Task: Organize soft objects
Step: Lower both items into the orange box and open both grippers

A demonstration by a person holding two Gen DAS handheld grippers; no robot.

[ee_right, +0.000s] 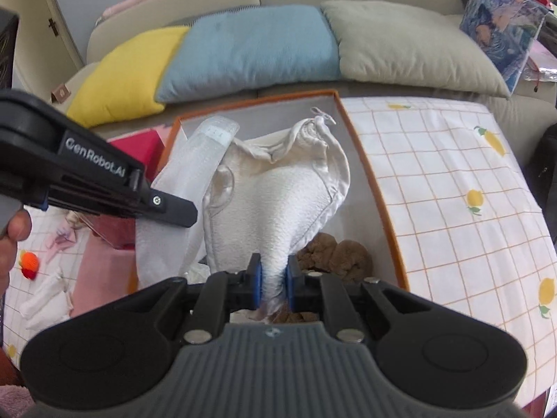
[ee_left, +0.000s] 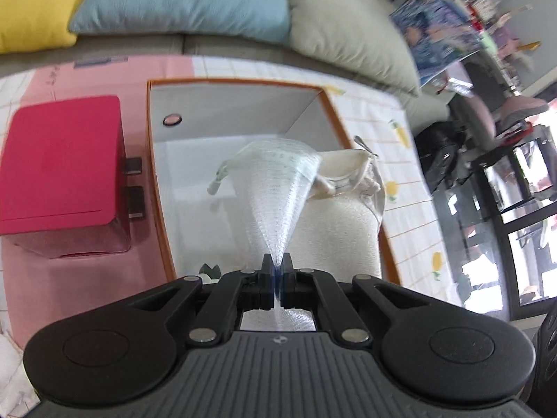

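An orange-rimmed white box (ee_left: 158,188) (ee_right: 379,188) stands on the checked cloth. My left gripper (ee_left: 277,261) is shut on a sheer white mesh bag (ee_left: 278,188) and holds it over the box. It also shows in the right wrist view (ee_right: 195,160), with the left gripper (ee_right: 188,214) coming in from the left. My right gripper (ee_right: 273,271) is shut on a cream drawstring pouch (ee_right: 278,188) with a white textured pad in it, held over the box. The pouch also shows in the left wrist view (ee_left: 344,202). A brown fuzzy thing (ee_right: 341,256) lies in the box under the pouch.
A red box (ee_left: 59,170) stands left of the orange-rimmed box. Yellow (ee_right: 128,76), blue (ee_right: 250,48) and grey-green (ee_right: 410,48) cushions line the sofa behind. Small white and orange soft items (ee_right: 38,275) lie on the cloth at left. Dark shelves (ee_left: 515,188) stand at right.
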